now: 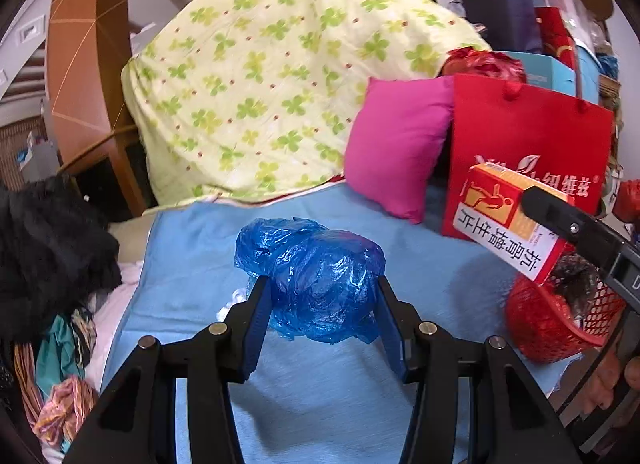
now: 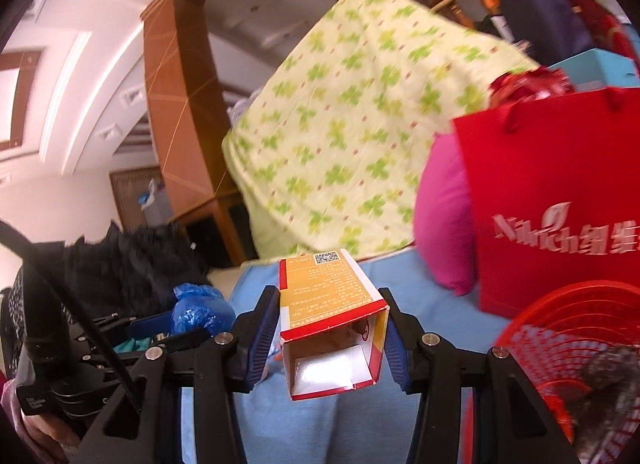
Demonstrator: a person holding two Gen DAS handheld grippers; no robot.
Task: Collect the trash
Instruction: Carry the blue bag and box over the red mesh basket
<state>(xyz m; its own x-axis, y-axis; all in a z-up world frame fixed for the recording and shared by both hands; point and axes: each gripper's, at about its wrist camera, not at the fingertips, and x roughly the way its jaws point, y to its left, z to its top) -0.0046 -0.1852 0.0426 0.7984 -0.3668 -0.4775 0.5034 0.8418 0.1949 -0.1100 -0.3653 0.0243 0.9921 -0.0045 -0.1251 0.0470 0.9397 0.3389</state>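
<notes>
My left gripper (image 1: pixel 320 288) is shut on a crumpled blue plastic bag (image 1: pixel 312 264) over the light blue sheet (image 1: pixel 320 404). The bag also shows in the right wrist view (image 2: pixel 200 310), held at the left. My right gripper (image 2: pixel 332 304) is shut on an empty red, orange and white medicine box (image 2: pixel 332 316), its open end towards the camera. In the left wrist view that box (image 1: pixel 504 220) hangs above a red mesh basket (image 1: pixel 548 324) at the right. The basket (image 2: pixel 568 364) holds some dark trash.
A pink cushion (image 1: pixel 396 144) and a red paper bag (image 1: pixel 528 136) stand behind the basket. A clover-print quilt (image 1: pixel 280 64) is piled at the back. Black fluffy clothing (image 1: pixel 48 248) and mixed fabrics (image 1: pixel 64 376) lie at the left edge of the bed.
</notes>
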